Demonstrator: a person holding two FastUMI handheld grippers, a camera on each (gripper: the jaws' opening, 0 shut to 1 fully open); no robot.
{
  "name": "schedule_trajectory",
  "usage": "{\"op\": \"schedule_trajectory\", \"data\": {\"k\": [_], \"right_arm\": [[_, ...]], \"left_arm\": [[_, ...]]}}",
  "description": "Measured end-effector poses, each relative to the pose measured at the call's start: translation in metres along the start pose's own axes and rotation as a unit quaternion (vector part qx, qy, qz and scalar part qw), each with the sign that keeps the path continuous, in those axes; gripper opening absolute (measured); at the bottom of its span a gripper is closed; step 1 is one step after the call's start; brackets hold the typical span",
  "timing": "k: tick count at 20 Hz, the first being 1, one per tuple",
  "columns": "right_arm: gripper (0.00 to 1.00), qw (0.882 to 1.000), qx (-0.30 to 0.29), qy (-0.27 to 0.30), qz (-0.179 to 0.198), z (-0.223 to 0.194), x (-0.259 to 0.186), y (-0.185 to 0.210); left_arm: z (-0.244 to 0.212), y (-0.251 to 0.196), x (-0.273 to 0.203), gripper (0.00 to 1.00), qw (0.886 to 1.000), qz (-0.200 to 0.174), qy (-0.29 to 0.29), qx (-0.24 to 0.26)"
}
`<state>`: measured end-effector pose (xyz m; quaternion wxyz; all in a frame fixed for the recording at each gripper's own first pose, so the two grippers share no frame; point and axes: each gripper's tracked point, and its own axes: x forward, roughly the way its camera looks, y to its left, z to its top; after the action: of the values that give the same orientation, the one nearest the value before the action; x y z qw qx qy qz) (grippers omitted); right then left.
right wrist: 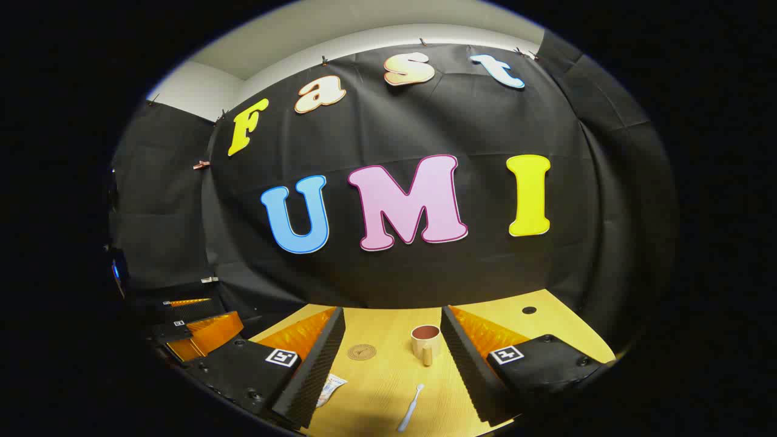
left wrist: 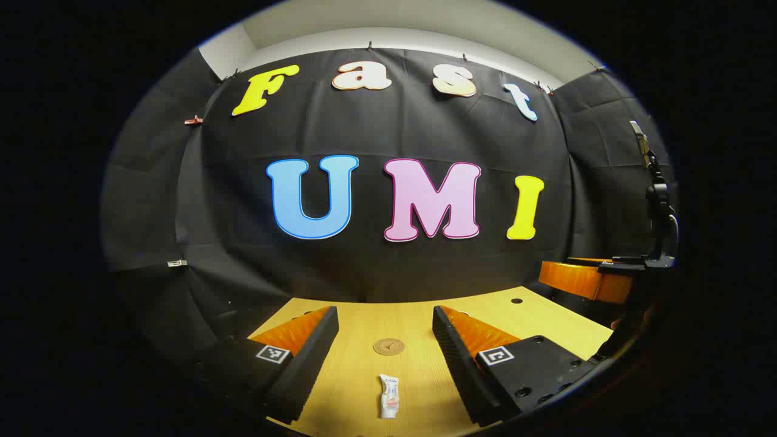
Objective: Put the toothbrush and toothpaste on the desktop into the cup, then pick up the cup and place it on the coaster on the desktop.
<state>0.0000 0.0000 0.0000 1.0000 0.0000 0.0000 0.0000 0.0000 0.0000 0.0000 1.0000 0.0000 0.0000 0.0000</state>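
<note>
Small white toothpaste tube (left wrist: 389, 396) lay flat on the pale wooden desktop (left wrist: 419, 315), loose between the left gripper (left wrist: 385, 340)'s fingers, nothing touching it. Slim white toothbrush (right wrist: 410, 408) lay flat too, between the right gripper (right wrist: 393, 340)'s fingers, in front of the beige handled cup (right wrist: 425, 342). Cup stood upright, looked empty, just beside the round brown coaster (right wrist: 362, 351), not on it.

Both sets of jaws were wide apart, holding nothing.

Judgement: step one hadn't started, nothing in the cup. Next move needed one gripper to come down over its item, close across the narrow width, lift, tip it into the cup mouth. Low flat items, so fingertips would have to reach almost to the wood.

Hard to make out: toothbrush head direction; part of the tube sat behind the right gripper's finger in the right gripper view; tube cap end unclear.
</note>
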Motion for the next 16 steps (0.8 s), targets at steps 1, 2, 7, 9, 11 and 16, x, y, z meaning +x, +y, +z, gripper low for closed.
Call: {"op": "schedule_trajectory", "data": {"k": [1, 2, 7, 9, 11, 16], "right_arm": [[0.98, 1.0, 0.0, 0.0, 0.0, 0.0, 0.001, -0.001], [0.98, 1.0, -0.001, 0.0, 0.001, 0.0, 0.0, -0.003], [0.98, 1.0, 0.004, 0.009, 0.008, -0.008, 0.0, -0.008], [0.98, 1.0, 0.001, 0.006, 0.01, -0.007, 0.0, -0.009], [0.98, 1.0, -0.001, 0.012, 0.01, -0.012, 0.0, -0.012], [0.98, 0.999, -0.002, 0.027, 0.023, -0.022, 0.003, -0.008]], "left_arm": [[-0.001, -0.001, 0.0, 0.97, 1.0, 0.0, 0.001, 0.0], [-0.001, -0.003, 0.0, 0.97, 1.0, 0.0, 0.003, -0.001], [-0.011, -0.007, 0.001, 0.97, 1.0, 0.004, 0.013, 0.006], [-0.016, -0.007, 0.002, 0.97, 1.0, 0.005, 0.018, 0.009], [-0.018, -0.008, 0.005, 0.97, 1.0, 0.005, 0.02, 0.008], [-0.029, -0.011, 0.013, 0.97, 0.999, 0.004, 0.035, 0.005]]}}
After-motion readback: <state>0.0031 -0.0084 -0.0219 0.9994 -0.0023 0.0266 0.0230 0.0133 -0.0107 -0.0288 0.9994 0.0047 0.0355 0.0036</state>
